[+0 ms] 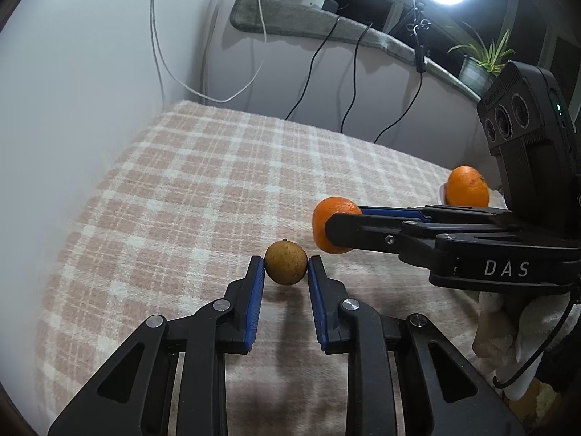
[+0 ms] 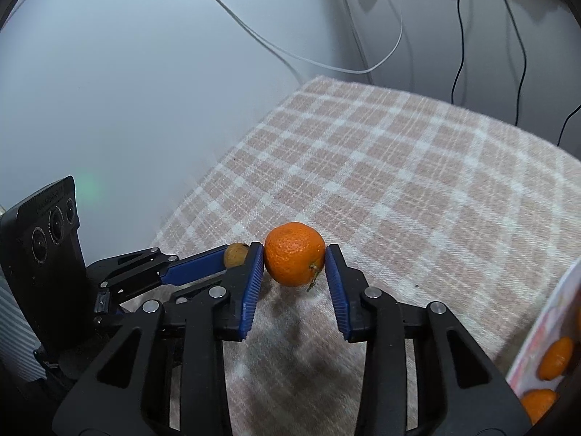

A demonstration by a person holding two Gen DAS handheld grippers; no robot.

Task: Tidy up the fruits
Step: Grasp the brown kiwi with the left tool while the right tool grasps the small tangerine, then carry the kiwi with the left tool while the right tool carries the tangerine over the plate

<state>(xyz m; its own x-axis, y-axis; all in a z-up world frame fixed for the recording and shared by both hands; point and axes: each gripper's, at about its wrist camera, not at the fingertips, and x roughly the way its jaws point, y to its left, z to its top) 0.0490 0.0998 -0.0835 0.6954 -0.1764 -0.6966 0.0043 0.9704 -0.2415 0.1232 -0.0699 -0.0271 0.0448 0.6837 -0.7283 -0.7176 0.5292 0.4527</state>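
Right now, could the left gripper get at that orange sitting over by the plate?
Probably not as things stand. The left gripper is already shut on the brown fruit, and the right gripper, holding its own orange, lies across the way to the far orange.

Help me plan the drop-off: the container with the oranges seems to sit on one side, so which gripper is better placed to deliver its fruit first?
The right gripper. It grips a mandarin, and the container holding oranges sits just to its right. The left gripper grips a small brown fruit farther away, with the right gripper between it and the container.
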